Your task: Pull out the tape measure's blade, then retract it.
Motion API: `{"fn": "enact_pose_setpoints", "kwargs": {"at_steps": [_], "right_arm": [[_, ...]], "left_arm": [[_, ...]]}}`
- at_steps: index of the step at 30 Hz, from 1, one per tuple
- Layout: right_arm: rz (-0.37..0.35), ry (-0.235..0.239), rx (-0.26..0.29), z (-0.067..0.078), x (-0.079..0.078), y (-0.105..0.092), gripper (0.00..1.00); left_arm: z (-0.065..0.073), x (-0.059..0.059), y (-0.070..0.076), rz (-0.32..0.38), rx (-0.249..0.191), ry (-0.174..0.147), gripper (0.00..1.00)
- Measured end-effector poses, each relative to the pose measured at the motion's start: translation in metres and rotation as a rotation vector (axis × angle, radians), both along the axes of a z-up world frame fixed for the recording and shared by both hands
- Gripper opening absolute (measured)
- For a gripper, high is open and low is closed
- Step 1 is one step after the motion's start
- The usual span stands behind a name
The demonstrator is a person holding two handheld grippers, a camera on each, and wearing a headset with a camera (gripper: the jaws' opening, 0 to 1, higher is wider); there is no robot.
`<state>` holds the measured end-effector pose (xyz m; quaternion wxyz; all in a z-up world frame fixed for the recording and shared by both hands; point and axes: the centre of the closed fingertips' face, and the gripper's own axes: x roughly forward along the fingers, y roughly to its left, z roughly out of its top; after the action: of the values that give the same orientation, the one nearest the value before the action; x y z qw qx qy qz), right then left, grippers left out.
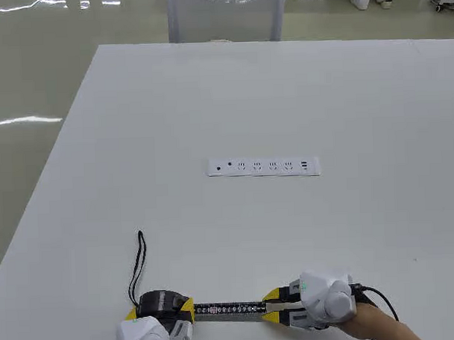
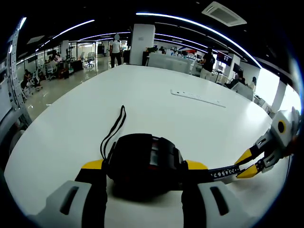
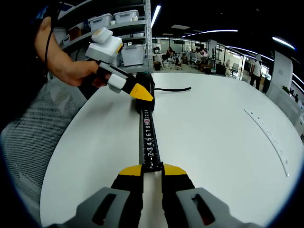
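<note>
At the near edge of the bench (image 1: 210, 103), head view: left tool (image 1: 162, 312) clamped on the tape measure (image 1: 163, 300), right tool (image 1: 272, 306) on its blade (image 1: 228, 310). Left gripper view — the tape measure may twist loose; right gripper view — a slipped pinch would snap the blade back.

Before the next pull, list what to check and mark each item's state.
1. The left gripper is shut on the tape measure case: ok.
2. The right gripper is shut on the blade end: ok.
3. The blade runs straight between them, unkinked: ok.
4. The strap lies off the blade: ok.
5. The power strip lies apart from the blade: ok.
6. The blade lock is released: cannot tell.
</note>
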<state>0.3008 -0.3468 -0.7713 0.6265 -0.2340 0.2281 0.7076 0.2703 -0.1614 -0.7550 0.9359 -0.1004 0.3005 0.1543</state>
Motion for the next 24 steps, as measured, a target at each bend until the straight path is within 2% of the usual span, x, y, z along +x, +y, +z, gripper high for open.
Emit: {"fn": "enact_pose_setpoints", "kwargs": {"at_steps": [24], "right_arm": [[0.015, 0.007, 0.017, 0.0, -0.003, 0.026, 0.12]], "left_arm": [[0.0, 0.0, 0.001, 0.002, -0.013, -0.002, 0.61]]}}
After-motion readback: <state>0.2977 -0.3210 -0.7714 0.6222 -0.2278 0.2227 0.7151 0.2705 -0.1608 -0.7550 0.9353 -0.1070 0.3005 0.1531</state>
